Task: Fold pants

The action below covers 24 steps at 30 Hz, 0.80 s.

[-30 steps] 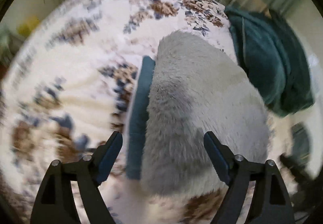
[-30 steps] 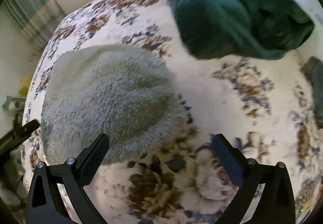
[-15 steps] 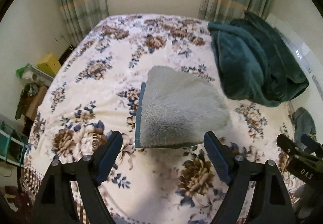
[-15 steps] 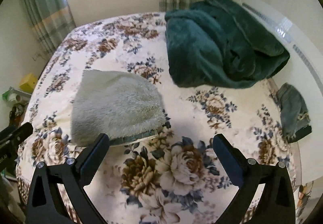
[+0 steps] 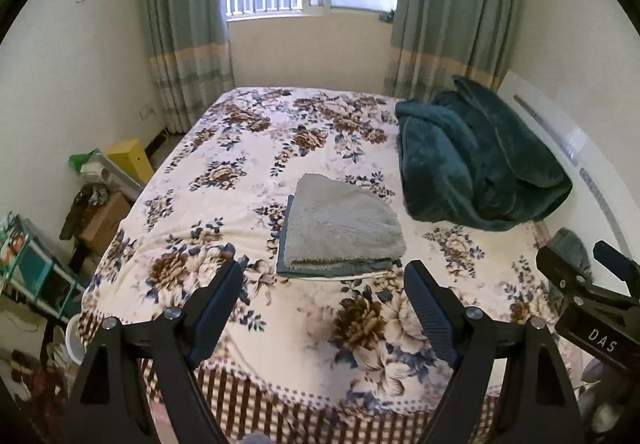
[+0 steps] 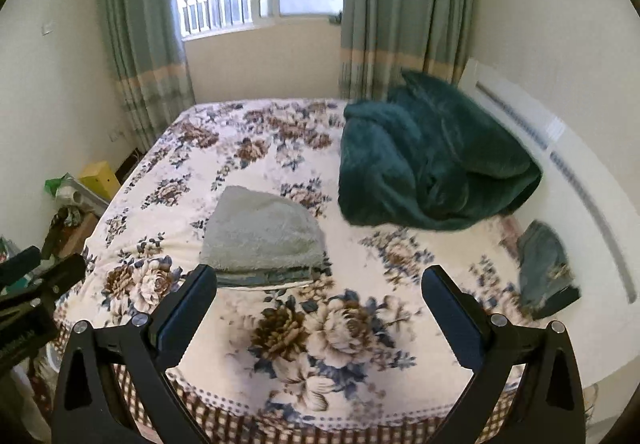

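Observation:
The pants [image 5: 340, 224] lie folded in a compact grey fleecy stack with a blue-grey edge showing underneath, on the floral bedspread [image 5: 248, 148] near the foot of the bed. They also show in the right wrist view [image 6: 260, 234]. My left gripper [image 5: 324, 300] is open and empty, held back from the bed's near edge, well short of the pants. My right gripper [image 6: 320, 308] is open and empty, also pulled back over the near edge. The right gripper shows at the right of the left wrist view [image 5: 580, 292].
A dark green blanket [image 5: 476, 164] is heaped at the far right by the white headboard [image 5: 568, 132]. A small grey-blue garment [image 6: 544, 268] lies at the bed's right side. Boxes and clutter [image 5: 104, 188] stand on the floor left of the bed. Curtains and a window are behind.
Both grippers have pulled back and up from right over the pants to beyond the bed's near edge. The folded pants have stayed in place. Both stay open.

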Tool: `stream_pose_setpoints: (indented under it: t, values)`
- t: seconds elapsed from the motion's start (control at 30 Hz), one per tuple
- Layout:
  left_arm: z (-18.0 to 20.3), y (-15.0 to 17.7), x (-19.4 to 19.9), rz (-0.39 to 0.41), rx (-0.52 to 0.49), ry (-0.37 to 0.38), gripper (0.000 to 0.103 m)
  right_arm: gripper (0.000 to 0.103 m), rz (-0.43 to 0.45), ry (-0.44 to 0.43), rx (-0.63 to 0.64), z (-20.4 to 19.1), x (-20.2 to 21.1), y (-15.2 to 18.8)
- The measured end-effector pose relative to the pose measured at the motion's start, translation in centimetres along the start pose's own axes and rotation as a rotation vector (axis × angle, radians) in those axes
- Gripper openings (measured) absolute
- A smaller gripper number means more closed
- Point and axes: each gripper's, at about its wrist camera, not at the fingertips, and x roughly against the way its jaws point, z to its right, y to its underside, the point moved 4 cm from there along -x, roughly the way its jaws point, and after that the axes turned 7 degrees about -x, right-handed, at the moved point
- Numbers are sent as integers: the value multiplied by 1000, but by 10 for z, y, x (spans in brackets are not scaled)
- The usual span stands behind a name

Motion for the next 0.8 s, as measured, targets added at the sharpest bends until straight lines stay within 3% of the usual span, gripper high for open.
stream_pose_setpoints:
  t: [0.27, 0.6, 0.67, 0.8]
  values:
    - [-1, 2, 75, 99, -10, -33, 82, 103, 55, -25, 2, 0, 109, 9]
    - [0, 15, 105, 140, -40, -7, 82, 103, 95, -37, -20, 3, 173, 16]
    - [-1, 15, 105, 144, -38, -6, 100, 103, 98, -41, -21, 3, 181, 16]
    - [1, 17, 117, 173, -42, -24, 101, 103, 101, -41, -24, 4, 186, 16]
